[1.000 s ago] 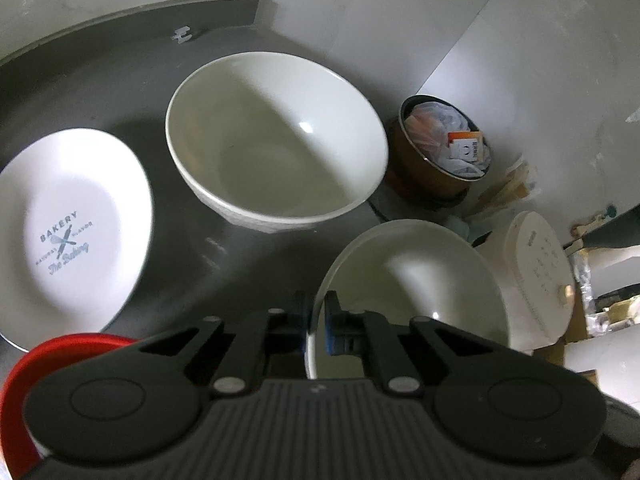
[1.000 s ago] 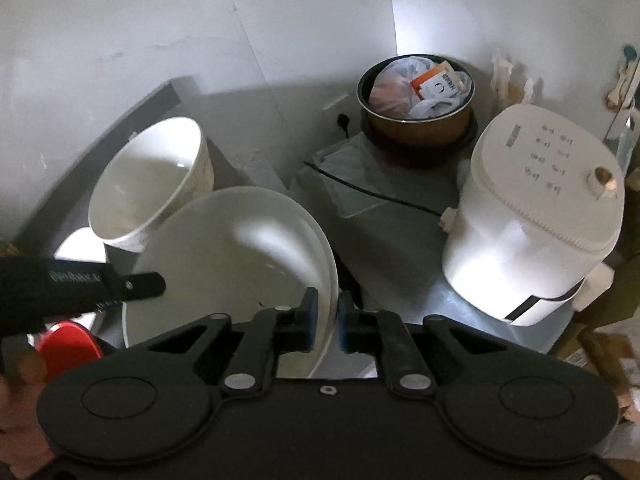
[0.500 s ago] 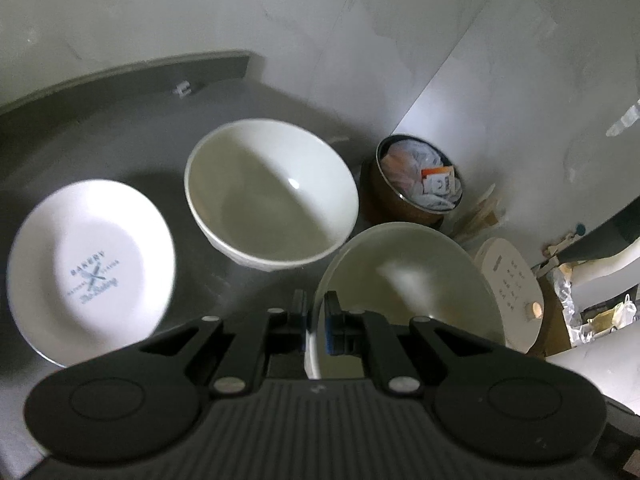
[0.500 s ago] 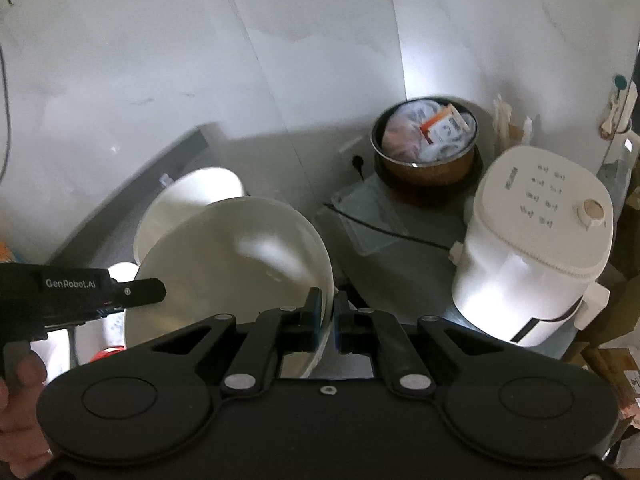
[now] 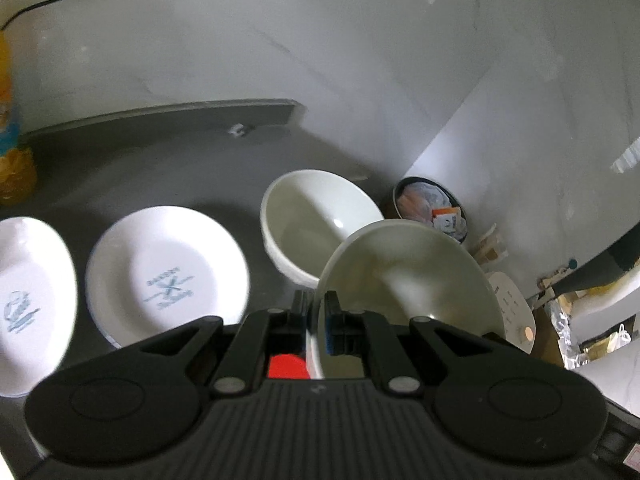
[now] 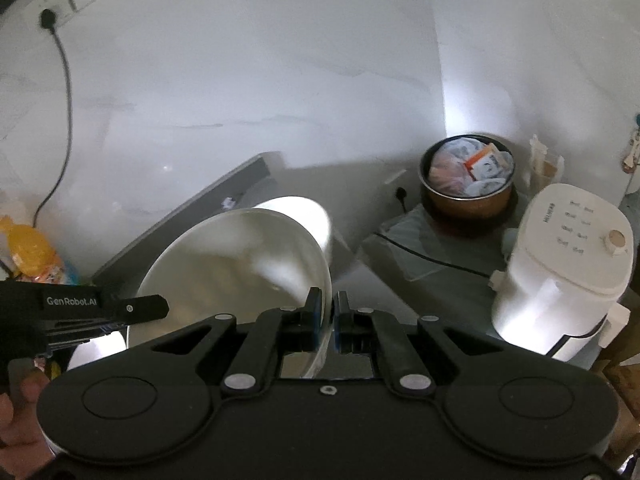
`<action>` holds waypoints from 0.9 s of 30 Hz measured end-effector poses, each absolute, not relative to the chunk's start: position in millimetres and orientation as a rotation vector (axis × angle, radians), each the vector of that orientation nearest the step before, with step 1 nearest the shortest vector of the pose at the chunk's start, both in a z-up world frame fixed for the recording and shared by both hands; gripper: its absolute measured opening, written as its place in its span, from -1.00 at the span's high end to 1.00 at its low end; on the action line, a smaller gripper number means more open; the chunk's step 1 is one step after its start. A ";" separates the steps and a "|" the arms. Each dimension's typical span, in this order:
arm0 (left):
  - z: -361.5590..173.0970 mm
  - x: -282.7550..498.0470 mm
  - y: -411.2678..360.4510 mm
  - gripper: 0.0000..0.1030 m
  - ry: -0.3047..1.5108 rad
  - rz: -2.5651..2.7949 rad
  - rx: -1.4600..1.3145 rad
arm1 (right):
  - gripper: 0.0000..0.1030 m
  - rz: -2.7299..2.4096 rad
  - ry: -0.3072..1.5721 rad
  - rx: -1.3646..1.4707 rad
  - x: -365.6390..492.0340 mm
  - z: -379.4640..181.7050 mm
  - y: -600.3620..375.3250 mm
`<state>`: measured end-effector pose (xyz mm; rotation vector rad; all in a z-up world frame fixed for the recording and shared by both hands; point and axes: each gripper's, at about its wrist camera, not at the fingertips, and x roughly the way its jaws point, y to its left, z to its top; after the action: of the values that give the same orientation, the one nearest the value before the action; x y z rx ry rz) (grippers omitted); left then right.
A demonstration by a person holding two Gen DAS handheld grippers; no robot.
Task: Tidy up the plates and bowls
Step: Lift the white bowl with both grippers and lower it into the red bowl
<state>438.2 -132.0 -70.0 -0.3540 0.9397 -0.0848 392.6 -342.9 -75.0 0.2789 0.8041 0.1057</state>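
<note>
A large white bowl [image 5: 408, 276] hangs tilted above the grey counter [image 5: 160, 168], held by both grippers. My left gripper [image 5: 316, 312] is shut on its left rim. My right gripper [image 6: 326, 316] is shut on the right rim of the same bowl [image 6: 240, 264]. A second white bowl [image 5: 316, 220] stands upright on the counter just behind and below the held one. Two white printed plates [image 5: 168, 276] [image 5: 28, 300] lie side by side to its left. The left gripper's black body [image 6: 100, 306] shows at the left of the right wrist view.
A red object [image 5: 288, 366] peeks out under the left gripper. Beyond the counter's right end, lower down, sit a brown pot [image 6: 468, 184] full of packets and a white rice cooker [image 6: 560, 264]. An orange bottle [image 5: 12, 160] stands far left by the marble wall.
Both grippers have risen with the bowl held between them. The counter, the second bowl and the plates now look smaller and lower, and a second plate has come into view.
</note>
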 end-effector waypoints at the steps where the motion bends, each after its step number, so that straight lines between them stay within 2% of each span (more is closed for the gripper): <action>1: -68.5 435.0 -128.3 0.87 0.935 -0.081 -0.355 | 0.88 0.109 0.802 0.277 390.5 -73.4 -338.7; 13: -73.4 405.7 -85.9 0.87 0.933 -0.026 -0.384 | 0.87 0.127 0.819 0.251 371.5 -72.2 -290.3; 27: -100.9 388.9 -62.4 0.87 1.005 -0.007 -0.383 | 0.87 0.121 0.890 0.228 358.0 -95.6 -260.9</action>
<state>388.9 -62.4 -100.8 -0.3830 1.0047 -0.0071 358.0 -260.9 -95.6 0.2282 0.8901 0.1215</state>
